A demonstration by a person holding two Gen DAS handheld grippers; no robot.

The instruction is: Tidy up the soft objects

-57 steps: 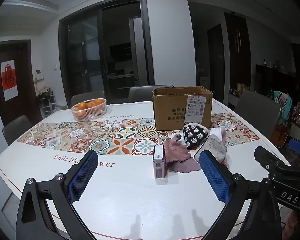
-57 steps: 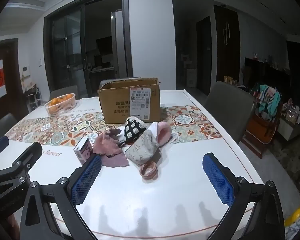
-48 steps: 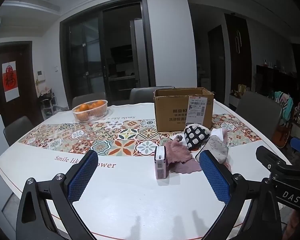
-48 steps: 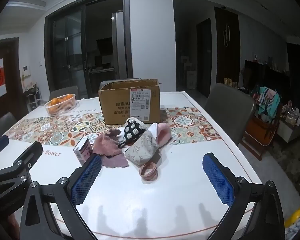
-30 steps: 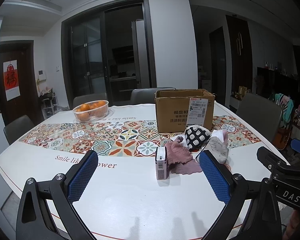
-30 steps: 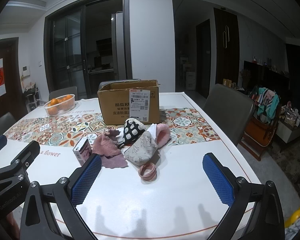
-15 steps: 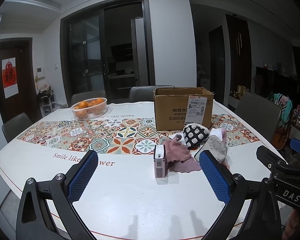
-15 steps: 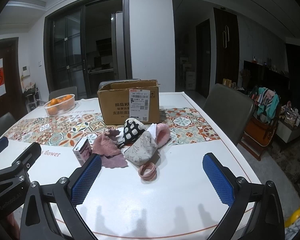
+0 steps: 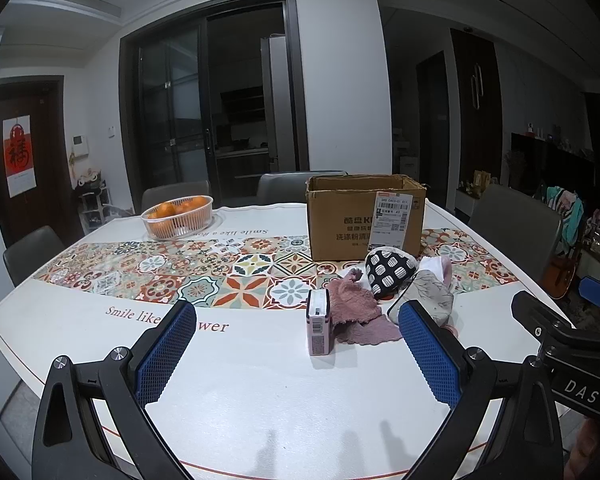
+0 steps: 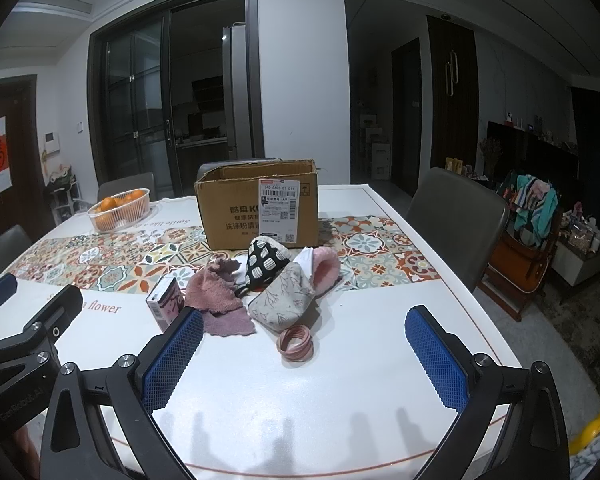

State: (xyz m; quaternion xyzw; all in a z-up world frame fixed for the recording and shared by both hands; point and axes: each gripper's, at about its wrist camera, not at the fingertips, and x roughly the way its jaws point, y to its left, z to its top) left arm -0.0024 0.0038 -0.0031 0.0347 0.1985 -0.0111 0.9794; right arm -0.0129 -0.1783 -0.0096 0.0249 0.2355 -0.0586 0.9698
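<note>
Two hand-held grippers are in your hands, and both hold nothing; the left hand-held gripper [image 9: 296, 354] has its jaws wide apart above the near part of the table [image 9: 260, 412], and the right hand-held gripper [image 10: 304, 354] is opened just as wide, also over bare table.

The soft things lie in one small heap just in front of the cardboard box [image 10: 260, 208], which stands open at the top; there is a pink cloth [image 10: 220, 296], a black pouch with white spots [image 10: 266, 262] leaning on the heap, and a grey flowered slipper with pink lining [image 10: 292, 294]; the slipper touches the cloth and the pouch. A small pink carton [image 9: 319, 322] stands upright just beside the cloth, and a pink ring [image 10: 296, 344] lies on its side near the slipper toe; these two look stiff, so I think they are not your concern.

The soft things should be light and will bend under the pads; the cloth will hang and may drag the carton over, so take it at the raised crumpled fold, away from the carton; the slipper you can pinch at the open collar, where the lining gives a thick edge; the pouch seems stuffed and smooth, so close well over its middle.

A bowl of oranges [image 9: 178, 216] stands well apart at the far left.
</note>
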